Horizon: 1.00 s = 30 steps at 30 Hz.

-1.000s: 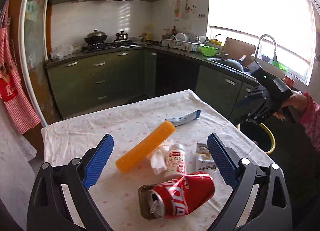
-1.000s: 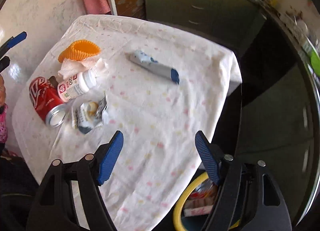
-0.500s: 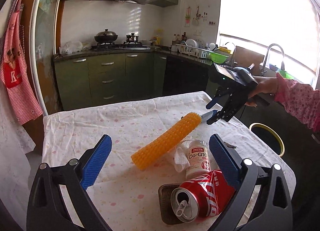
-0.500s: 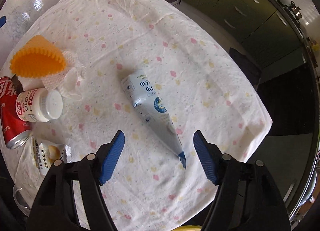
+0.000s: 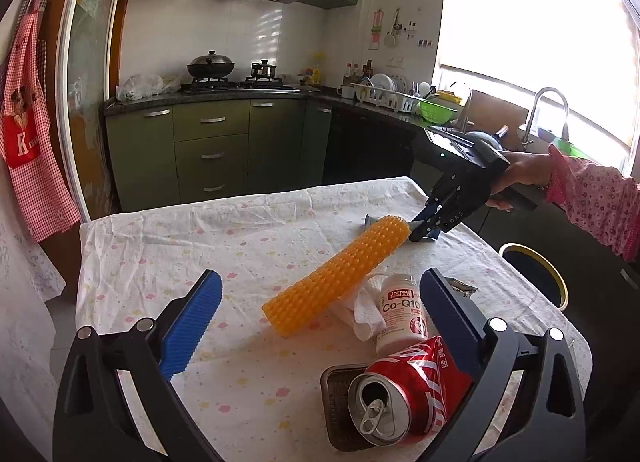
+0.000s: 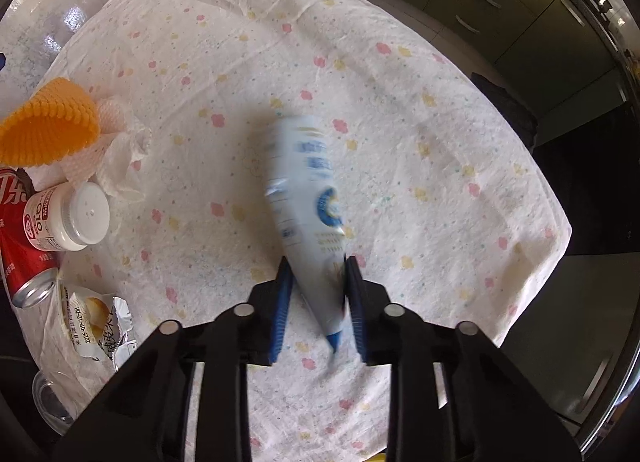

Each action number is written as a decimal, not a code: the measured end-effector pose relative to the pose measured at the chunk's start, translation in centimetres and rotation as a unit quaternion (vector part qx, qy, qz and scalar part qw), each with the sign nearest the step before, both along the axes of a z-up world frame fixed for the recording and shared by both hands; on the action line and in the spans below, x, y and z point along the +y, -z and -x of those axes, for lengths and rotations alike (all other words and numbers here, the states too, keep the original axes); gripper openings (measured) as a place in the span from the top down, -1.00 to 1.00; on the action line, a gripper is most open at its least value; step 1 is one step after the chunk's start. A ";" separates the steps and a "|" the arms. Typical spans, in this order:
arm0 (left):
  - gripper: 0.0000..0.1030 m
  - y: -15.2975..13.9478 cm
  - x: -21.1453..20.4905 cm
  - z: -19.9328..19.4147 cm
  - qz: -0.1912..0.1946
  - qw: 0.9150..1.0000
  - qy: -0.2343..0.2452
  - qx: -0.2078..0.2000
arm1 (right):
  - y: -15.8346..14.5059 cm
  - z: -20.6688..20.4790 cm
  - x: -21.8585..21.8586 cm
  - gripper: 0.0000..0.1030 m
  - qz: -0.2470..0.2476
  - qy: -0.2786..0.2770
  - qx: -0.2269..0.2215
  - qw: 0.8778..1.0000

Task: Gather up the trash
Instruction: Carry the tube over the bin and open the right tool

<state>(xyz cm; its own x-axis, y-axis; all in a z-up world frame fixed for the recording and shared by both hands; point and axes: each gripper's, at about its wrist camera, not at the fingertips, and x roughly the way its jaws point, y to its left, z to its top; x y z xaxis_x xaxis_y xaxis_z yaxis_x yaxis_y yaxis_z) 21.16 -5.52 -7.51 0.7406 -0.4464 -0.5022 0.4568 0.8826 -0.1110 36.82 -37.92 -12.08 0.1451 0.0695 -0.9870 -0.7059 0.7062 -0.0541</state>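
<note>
My right hand-held gripper has its 2 blue pads pinched around the narrow, tapered end of the white-and-blue printed soft plastic pouch. The pouch is blurred, so I cannot tell whether it is touching the tabletop or just above its floral cloth. It sits near the middle of that cloth, with its wide end pointing away from me toward the far edge.

I judge the pouch light, limp and a bit slick. It looks flattened, so it should fold or swing rather than hold shape. The tapered end is a fair hold because the film bunches there, but a thin crimp could slip out, so I would keep the squeeze firm and carry it low.

My left hand-held gripper is spread wide and holds nothing. It hovers over the near side of the cloth, where the rest of the litter lies in 1 cluster: a crushed red aluminium drink can on a small metal tin, a white Co-Q10 pill bottle, crumpled white tissue and an orange knobbly rubber roller. A torn silver snack wrapper lies beside the can.

Beyond the cloth's right edge stands a yellow-rimmed dark bin, the likely destination.
</note>
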 end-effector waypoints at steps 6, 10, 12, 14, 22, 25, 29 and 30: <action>-0.90 0.2 -0.2 0.2 -0.003 1.000 0.001 -0.001 | -1.4 2.6 -0.5 0.60 -0.027 0.025 -0.005 0.999; -0.90 0.3 -0.2 0.2 0.000 1.000 0.005 -0.004 | -3.5 5.0 -1.8 0.60 -0.055 0.053 -0.020 0.997; -0.90 0.4 -0.2 0.2 0.002 1.000 0.006 -0.002 | -4.9 6.9 -2.9 0.60 -0.073 0.068 -0.030 0.995; -0.90 0.5 -0.4 0.2 0.004 1.000 0.010 0.000 | -6.1 9.1 -4.6 0.60 -0.079 0.089 -0.038 0.992; -0.90 0.2 -1.1 1.1 0.000 1.000 0.025 -0.016 | -5.2 17.8 -17.0 0.60 -0.037 0.239 -0.038 0.970; -0.91 0.0 -1.3 1.4 -0.001 0.999 0.027 -0.020 | -3.5 20.1 -21.0 0.60 -0.016 0.291 -0.025 0.956; -0.91 0.0 -1.3 1.4 -0.001 0.999 0.027 -0.020 | -0.9 21.7 -25.0 0.58 0.008 0.345 -0.003 0.939; -0.91 0.1 -1.4 1.5 -0.002 0.999 0.028 -0.019 | -0.2 21.7 -25.8 0.53 0.013 0.358 0.000 0.934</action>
